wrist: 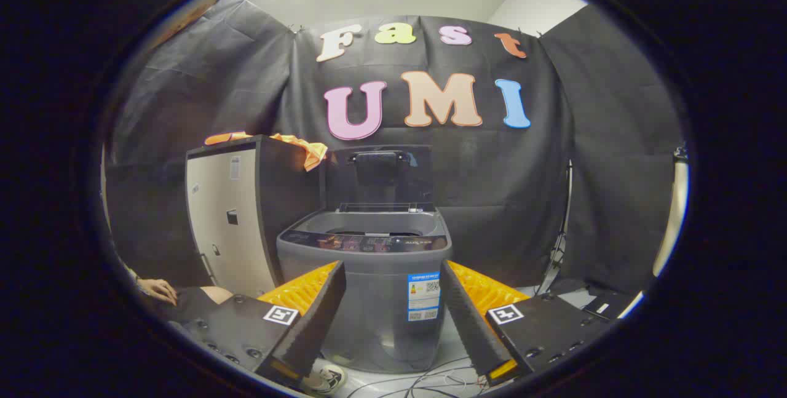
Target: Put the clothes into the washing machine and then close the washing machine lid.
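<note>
Orange ribbing lines the backs of our gripper's [393, 318] two fingers [313, 318], whose dark foam pads face each other with a wide gap between them; they are spread apart and hold nothing. Each finger base carries one square black-and-white marker, so we count two. Straight ahead at twelve o'clock, seen through the gap and beyond the fingertips, stands one grey top-loading washing machine [369, 287], with its lid [382, 173] raised upright at the back and the tub open. A dark control strip runs across its front rim, and stickers sit on its front wall. Nothing lies between our fingers and the machine. At about ten o'clock, just beside the machine's left side, stands one tall cabinet [230, 213] with a pale front and dark side. The clothes [301, 147], orange, lie on top of that cabinet, one corner drooping over the edge nearest the machine; they are well beyond our left finger and higher than the machine's rim. We cannot tell whether the orange cloth is one piece or several. At eight o'clock, low beside our left finger, a person's hand [158, 289] rests on a dark lap. Loose cables [424, 382] trail on the pale floor at six o'clock, beside a shoe [329, 378]. At three o'clock a thin stand [562, 232] leans against the black cloth wall.
</note>
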`<state>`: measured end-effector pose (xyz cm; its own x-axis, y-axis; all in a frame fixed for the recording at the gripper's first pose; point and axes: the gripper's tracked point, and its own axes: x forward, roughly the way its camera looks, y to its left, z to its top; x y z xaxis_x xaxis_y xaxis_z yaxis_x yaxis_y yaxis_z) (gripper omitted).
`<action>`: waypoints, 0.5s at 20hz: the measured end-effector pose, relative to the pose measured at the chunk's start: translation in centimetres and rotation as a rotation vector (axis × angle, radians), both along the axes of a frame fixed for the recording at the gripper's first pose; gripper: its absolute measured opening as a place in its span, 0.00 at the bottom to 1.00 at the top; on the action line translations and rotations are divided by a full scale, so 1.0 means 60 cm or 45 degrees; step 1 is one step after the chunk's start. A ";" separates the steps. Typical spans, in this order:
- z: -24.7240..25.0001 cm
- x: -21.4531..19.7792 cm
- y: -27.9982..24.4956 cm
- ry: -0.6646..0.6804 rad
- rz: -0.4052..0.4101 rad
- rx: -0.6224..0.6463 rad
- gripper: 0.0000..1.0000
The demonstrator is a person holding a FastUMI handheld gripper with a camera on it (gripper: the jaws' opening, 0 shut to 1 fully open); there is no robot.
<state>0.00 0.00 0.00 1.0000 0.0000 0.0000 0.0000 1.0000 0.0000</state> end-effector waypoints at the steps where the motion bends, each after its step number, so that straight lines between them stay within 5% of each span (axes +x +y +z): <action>1: 0.001 0.001 -0.001 0.001 0.000 0.000 0.96; 10: 0.000 0.001 0.002 0.002 0.011 -0.001 0.96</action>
<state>0.08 0.11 0.02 1.0000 0.0088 -0.0016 -0.0088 1.0000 -0.0007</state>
